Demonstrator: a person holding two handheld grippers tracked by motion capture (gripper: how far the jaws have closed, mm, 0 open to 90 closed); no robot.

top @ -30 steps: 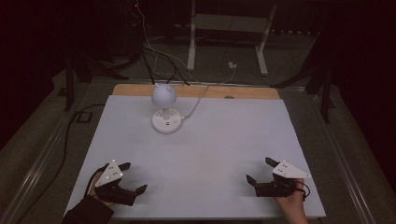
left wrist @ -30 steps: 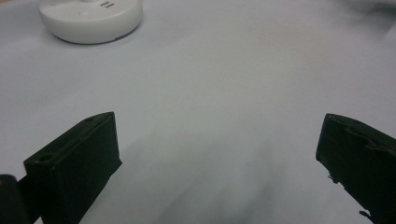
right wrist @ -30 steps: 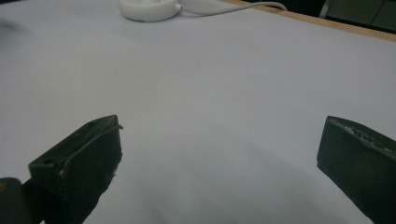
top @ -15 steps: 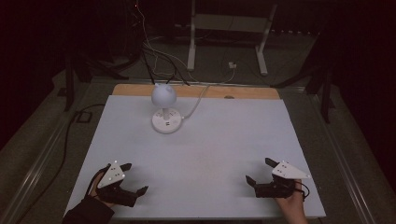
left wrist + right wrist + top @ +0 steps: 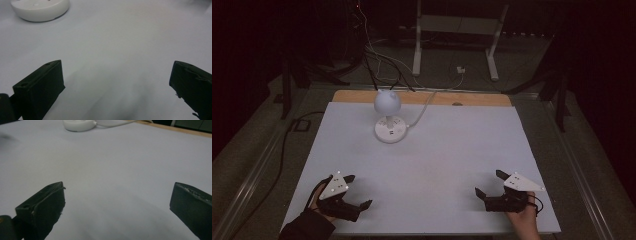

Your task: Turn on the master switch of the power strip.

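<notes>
Left gripper (image 5: 354, 197), near edge of the table (image 5: 452, 150): jaws spread, empty. Lamp (image 5: 388, 115), far left of centre, well apart from both. Right gripper (image 5: 489, 187): likewise spread, empty. Approach the lamp's base low, clear of its cord (image 5: 424, 107)

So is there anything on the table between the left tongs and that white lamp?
Nothing visible. The left tongs sit open near the table's near left corner, the white lamp stands toward the far edge, and only bare white tabletop lies between them.
</notes>
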